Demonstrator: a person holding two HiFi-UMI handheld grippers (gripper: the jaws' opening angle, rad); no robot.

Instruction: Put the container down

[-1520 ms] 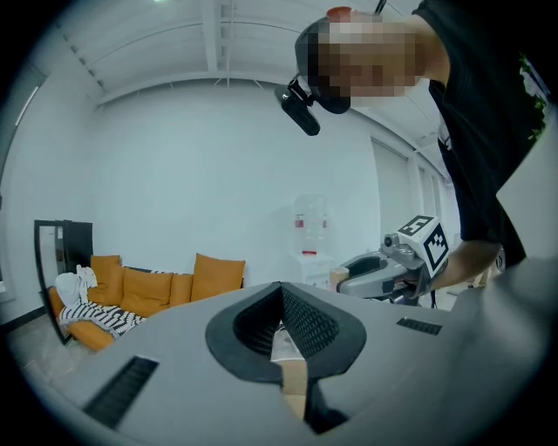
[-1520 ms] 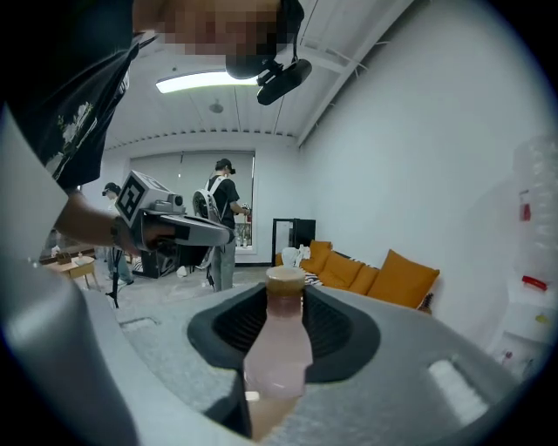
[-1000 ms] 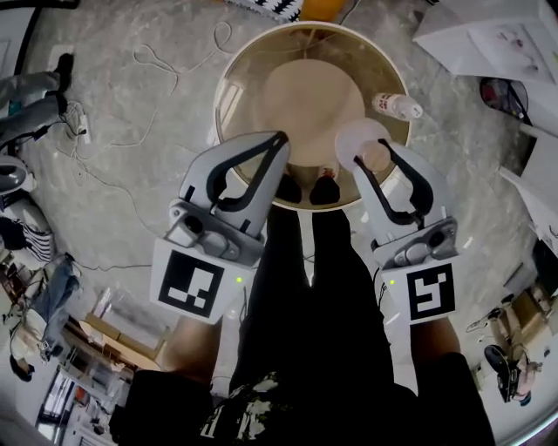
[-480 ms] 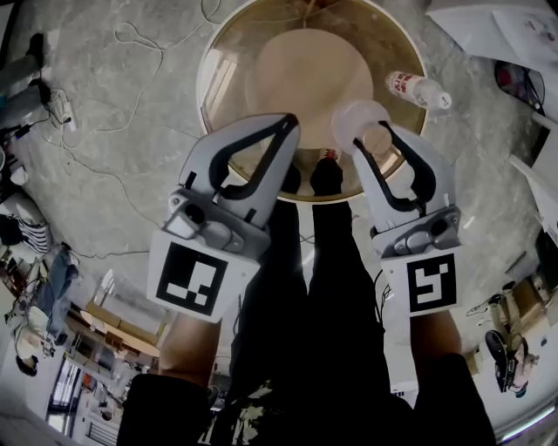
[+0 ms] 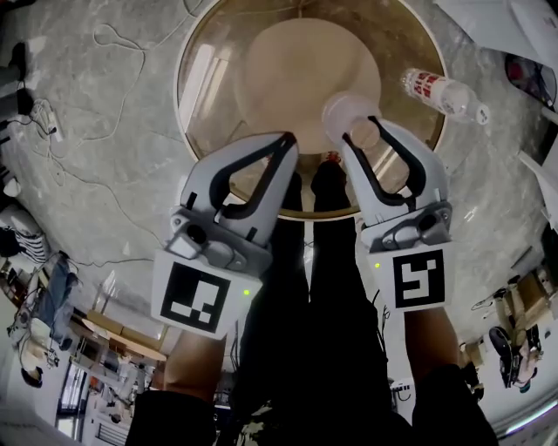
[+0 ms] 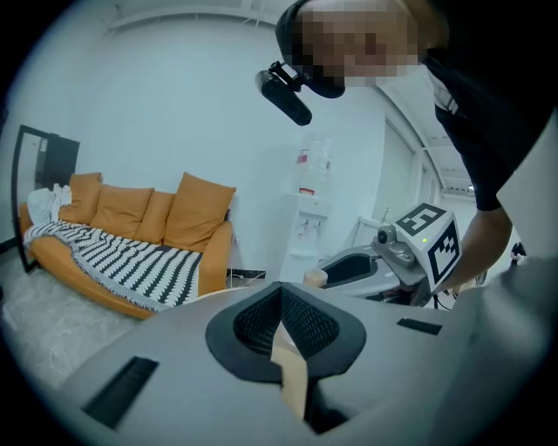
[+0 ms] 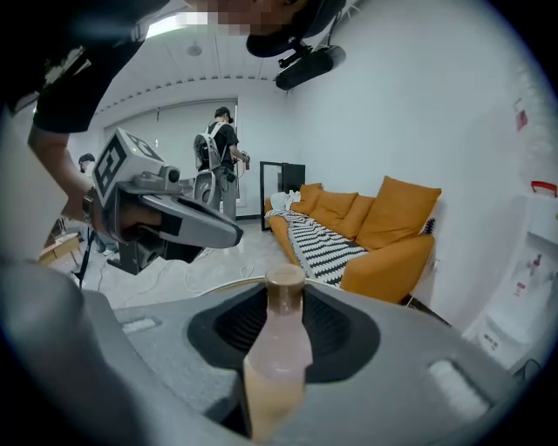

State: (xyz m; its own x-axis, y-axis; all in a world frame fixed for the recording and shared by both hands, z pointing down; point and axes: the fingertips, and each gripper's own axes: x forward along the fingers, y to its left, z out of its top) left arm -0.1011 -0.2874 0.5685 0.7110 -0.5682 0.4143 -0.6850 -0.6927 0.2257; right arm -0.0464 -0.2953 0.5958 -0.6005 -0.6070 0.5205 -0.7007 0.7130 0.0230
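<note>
My right gripper (image 5: pixel 364 132) is shut on the container (image 5: pixel 350 111), a small translucent bottle with a brown cap, and holds it above the near right part of the round glass table (image 5: pixel 187 104). In the right gripper view the container (image 7: pixel 277 348) stands upright between the black pads (image 7: pixel 336 327), cap on top. My left gripper (image 5: pixel 285 139) hovers over the table's near edge, its tips together and nothing in them. The left gripper view shows its pads (image 6: pixel 305 322) meeting.
A clear bottle with a red label (image 5: pixel 443 91) lies on the table's right side. Cables (image 5: pixel 105 52) trail over the floor at left and papers (image 5: pixel 523 17) lie at top right. An orange sofa (image 7: pixel 375 226) and a standing person (image 7: pixel 220 152) are behind.
The table has come nearer and now fills more of the head view. Both grippers have moved forward over it, the right one a little leftward with the container still held.
</note>
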